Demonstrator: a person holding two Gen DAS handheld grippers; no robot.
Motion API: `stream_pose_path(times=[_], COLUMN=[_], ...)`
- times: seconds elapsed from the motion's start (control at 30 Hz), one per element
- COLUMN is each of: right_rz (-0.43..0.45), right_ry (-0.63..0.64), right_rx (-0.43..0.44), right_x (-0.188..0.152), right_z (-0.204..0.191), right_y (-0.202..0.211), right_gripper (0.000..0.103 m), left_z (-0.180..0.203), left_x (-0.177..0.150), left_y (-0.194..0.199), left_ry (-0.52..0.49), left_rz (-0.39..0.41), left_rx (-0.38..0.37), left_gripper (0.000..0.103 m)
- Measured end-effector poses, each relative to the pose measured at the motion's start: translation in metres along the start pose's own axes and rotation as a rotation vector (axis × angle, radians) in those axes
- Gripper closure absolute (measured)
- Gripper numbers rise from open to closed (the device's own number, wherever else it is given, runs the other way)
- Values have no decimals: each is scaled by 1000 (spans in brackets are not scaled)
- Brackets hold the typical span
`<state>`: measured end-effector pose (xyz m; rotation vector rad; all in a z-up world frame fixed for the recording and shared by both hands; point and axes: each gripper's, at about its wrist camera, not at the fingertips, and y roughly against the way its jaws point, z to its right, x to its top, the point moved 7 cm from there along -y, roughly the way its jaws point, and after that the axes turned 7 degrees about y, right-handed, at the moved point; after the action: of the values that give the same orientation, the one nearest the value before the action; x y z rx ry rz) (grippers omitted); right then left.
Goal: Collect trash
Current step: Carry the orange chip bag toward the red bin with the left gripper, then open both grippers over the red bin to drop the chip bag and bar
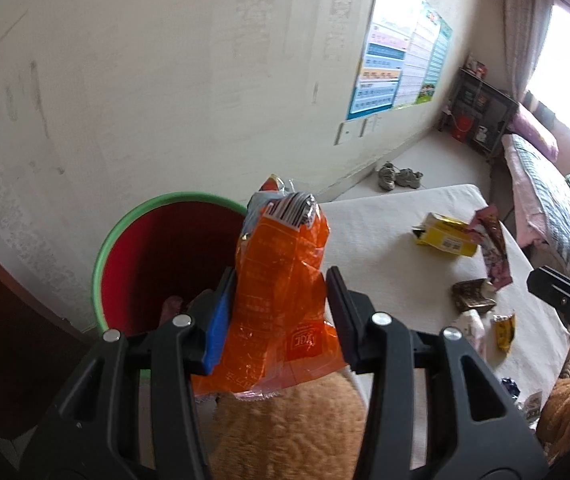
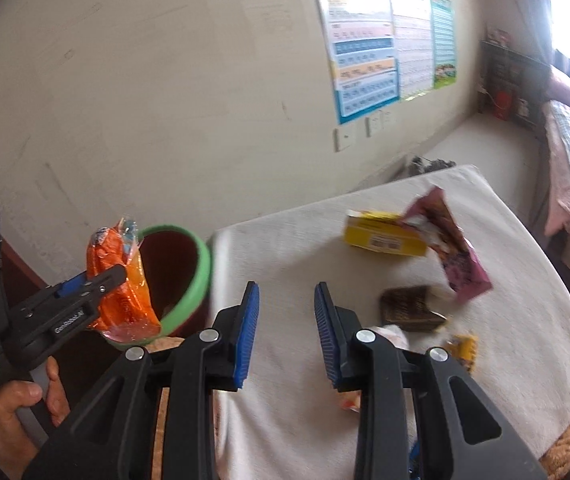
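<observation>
My left gripper [image 1: 281,304] pinching crinkly orange plastic snack wrapper [image 1: 281,264], held beside green-rimmed red bin [image 1: 133,240] for drop; right gripper [image 2: 287,328] spread, empty, aimed at table litter.

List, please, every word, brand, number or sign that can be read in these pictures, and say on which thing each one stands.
"GenRobot.AI": white print on the side of the left gripper, seen from the right wrist.
Orange snack bag: white print and a logo square, too blurred to read.
Yellow box: barcode only, digits unreadable.
Wall posters: too small.
Pink packet: blurred.
</observation>
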<state>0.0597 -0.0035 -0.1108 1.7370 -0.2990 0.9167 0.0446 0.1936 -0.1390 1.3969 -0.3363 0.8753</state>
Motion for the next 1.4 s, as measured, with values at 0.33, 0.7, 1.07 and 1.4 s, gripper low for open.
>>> stream_pose_path(times=[0.33,0.7,1.07,1.4], right_rz=[-193,-352,-153,-109], right_ry=[-226,-392,-388,-136], right_rx=[-203,-269,-157,100], right_x=[-81,-130,-68,-4], right_z=[113,174,130,-19], right_y=[-20,-63,-22,-45], right_gripper=[52,74,90,90], left_z=[-36,-19,-50,-81], left_x=[-9,-17,-14,-9], left_y=[-3,-8,-12,-10], left_ry=[33,22,76,113], left_rz=[-19,-51,-46,-32], left_rx=[41,-15,43,90], left_gripper=[60,60,60,60])
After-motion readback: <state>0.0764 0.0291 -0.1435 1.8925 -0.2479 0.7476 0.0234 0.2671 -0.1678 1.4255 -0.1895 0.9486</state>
